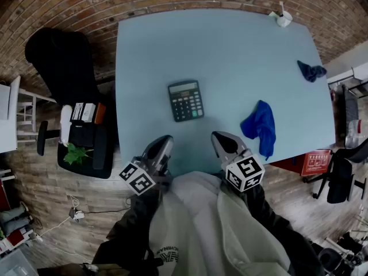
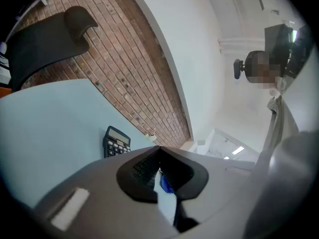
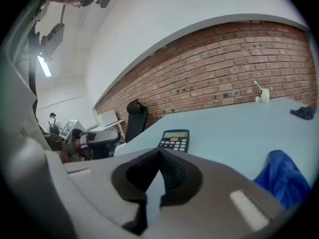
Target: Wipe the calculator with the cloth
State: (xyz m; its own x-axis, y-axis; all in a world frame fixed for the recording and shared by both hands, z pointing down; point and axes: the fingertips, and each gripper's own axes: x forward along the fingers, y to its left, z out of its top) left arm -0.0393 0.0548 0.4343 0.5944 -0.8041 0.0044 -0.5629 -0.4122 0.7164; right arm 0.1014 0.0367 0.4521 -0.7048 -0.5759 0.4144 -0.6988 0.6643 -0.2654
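Left gripper [image 1: 163, 141]: jaws together, nothing held; it sits at the near edge of the table [image 1: 230, 50], pointing out over it
Right gripper [image 1: 218, 138]: jaws together, nothing between them; it is also at the near edge, tipped slightly down, with the blue cloth [image 1: 260, 125] near its right side
Calculator [image 1: 186, 100]: flat and face up mid-table, display end away from the person; ahead of both grippers, nearer the left one, and untouched
Blue cloth: crumpled heap, well apart from the calculator; its lower end reaches the near table edge
Also on table: a darker cloth [image 1: 311, 71] and a small white item [image 1: 283, 19] at the far right, both well clear of the work
Step in hand (judged): fetch the cloth; wiping not yet begun
Grip advice: open the right jaws before reaching, then come down on the thick middle of the heap, not the trailing end at the edge. Bite deep enough that a wad of fabric hangs below the tips
Carry advice: lift clear before crossing, so the cloth does not drag or snag
Wipe advice: the calculator looks light and the table smooth, so it will likely slide. Brace one end of the case with the closed left tip, then stroke away from that brace
Pressure: light over the keys, with fabric rather than jaw tips touching the display
Risk: a shallow pinch lets the cloth slip out mid-stroke
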